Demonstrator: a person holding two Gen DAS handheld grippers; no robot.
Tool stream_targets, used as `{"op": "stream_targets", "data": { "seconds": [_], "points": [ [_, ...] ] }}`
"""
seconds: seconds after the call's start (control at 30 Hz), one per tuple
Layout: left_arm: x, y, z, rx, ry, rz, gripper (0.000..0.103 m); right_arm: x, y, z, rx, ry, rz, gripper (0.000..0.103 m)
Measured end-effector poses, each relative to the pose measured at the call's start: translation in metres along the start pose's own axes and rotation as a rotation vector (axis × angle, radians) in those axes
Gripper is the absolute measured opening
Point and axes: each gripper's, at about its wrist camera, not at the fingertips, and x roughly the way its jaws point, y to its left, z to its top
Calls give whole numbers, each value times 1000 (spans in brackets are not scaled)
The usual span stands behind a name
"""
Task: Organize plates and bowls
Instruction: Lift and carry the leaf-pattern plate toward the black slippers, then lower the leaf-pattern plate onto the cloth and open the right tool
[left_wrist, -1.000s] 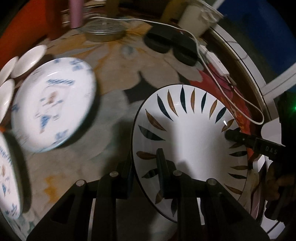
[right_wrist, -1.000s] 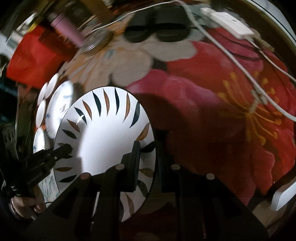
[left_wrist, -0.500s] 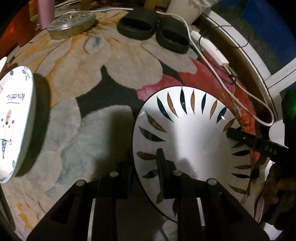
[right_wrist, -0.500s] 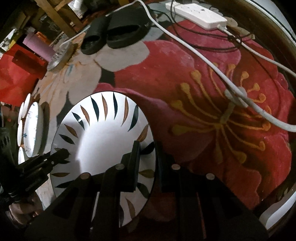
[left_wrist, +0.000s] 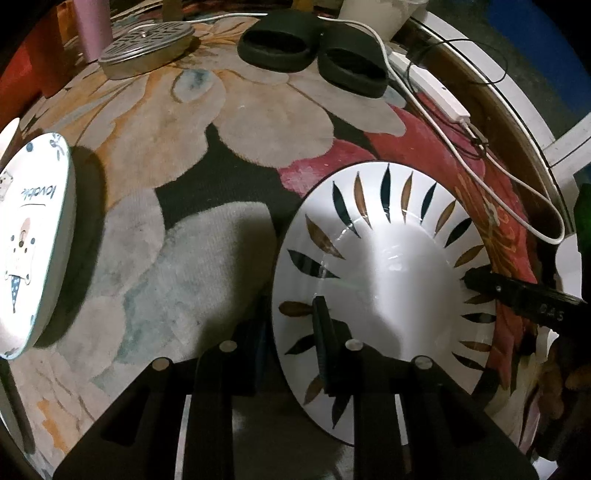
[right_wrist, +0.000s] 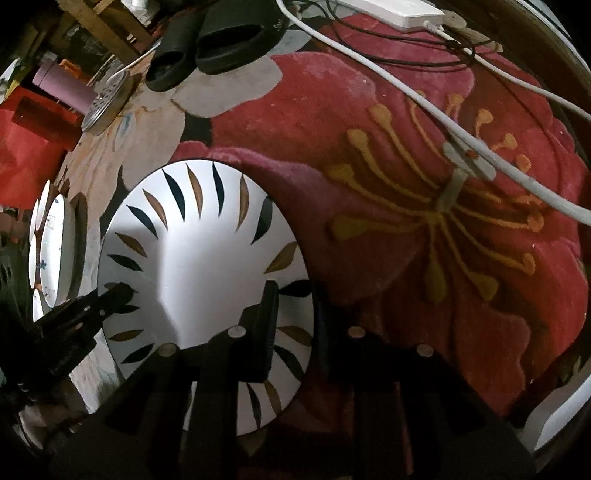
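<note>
Leaf-patterned plate (left_wrist: 384, 280) held over the floral rug (left_wrist: 192, 155) — its left rim clamped by the left gripper (left_wrist: 291, 328) at lower centre, its opposite rim clamped by the right gripper (right_wrist: 295, 317). Blue-printed plate (left_wrist: 33, 243) lies at the frame's left edge.

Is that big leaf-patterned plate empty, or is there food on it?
Empty. The leaf-patterned plate shows only bare glossy white inside its ring of leaves; both grippers pinch its rim.
</note>
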Motion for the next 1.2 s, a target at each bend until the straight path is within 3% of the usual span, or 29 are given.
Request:
{"op": "stream_targets", "data": {
  "seconds": [0.07, 0.17, 0.2, 0.27, 0.3, 0.33, 0.37, 0.4, 0.73, 1.2],
  "points": [
    [2, 3, 0, -19, 31, -20, 27, 0, 1, 2, -1, 11, -5, 22],
    [-1, 7, -4, -42, 40, -44, 56, -7, 3, 3, -1, -7, -35, 33],
    [-4, 7, -6, -44, 30, -43, 65, -12, 5, 3, -8, -26, -56, 44],
    [-11, 8, -8, -44, 10, -46, 66, -23, 11, 2, -31, -75, -82, 68],
    [-14, 9, -9, -43, 10, -49, 67, -27, 13, 2, -43, -91, -92, 85],
    [-16, 10, -9, -45, 14, -62, 73, -31, 17, 3, -56, -106, -99, 96],
    [-19, 12, -10, -51, 14, -70, 92, -35, 22, 3, -73, -122, -109, 99],
    [-22, 14, -10, -60, 5, -64, 102, -38, 27, 3, -90, -134, -121, 100],
    [-54, 43, -15, -125, -48, -18, 102, -37, 74, -2, -175, -117, -95, 103],
    [-75, 76, -29, -144, -53, 29, 102, -35, 113, -14, -223, -101, -70, 103]
  ]
}}
